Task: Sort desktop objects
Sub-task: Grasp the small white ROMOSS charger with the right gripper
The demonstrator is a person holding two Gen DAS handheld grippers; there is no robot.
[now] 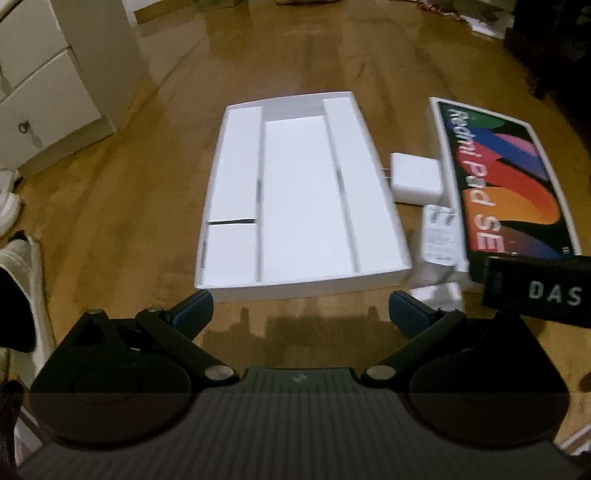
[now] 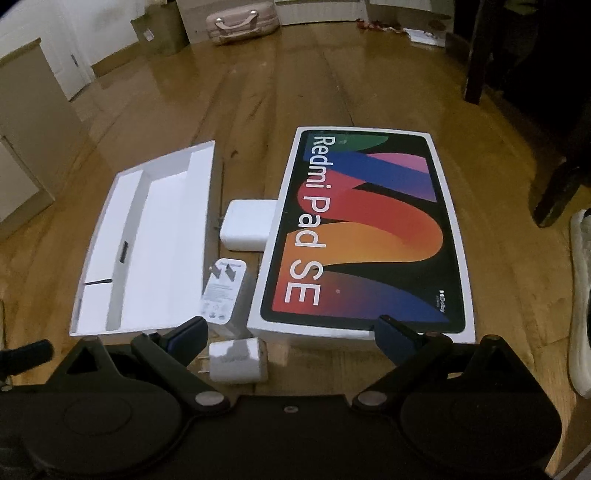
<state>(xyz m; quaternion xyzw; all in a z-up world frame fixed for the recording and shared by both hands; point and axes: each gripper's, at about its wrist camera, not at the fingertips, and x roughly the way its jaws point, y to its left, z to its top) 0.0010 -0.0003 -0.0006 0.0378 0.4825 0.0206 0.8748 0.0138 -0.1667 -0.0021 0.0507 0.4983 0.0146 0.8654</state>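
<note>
Left wrist view: left tongs [image 1: 301, 306] spread wide, nothing between the fingers, hovering over bare wood just short of the tray [image 1: 380, 177]. Tray is the white box bottom, open side up, with a wide middle bay and narrow side bays; all look empty. It lies flat on the worktop [image 1: 147, 229]. Right of it, a white charger [image 1: 415, 177] sits between the tray and the lid [image 1: 509, 184], close to both. Lid is printed "Redmi Pad SE", face up. Nearer the camera, a second white block [image 1: 439, 236] with grey print, blurred. A black part marked "DAS" [image 1: 539, 291] covers the lid's near corner. White drawers [image 1: 48, 92] at far left.

Right wrist view: right tongs [image 2: 290, 336] also spread wide and empty, low over the worktop [image 2: 509, 295] at the lid's [image 2: 369, 229] near edge. Tray [image 2: 147, 240] lies left of the lid, apart from it. In the gap between them, three white pieces in a row: charger [image 2: 247, 230] farthest, touching the lid's edge; printed block [image 2: 223, 291] in the middle; third charger [image 2: 238, 360] nearest, just inside the left finger. Pale suitcase [image 2: 236, 22] at the far end of the room.
</note>
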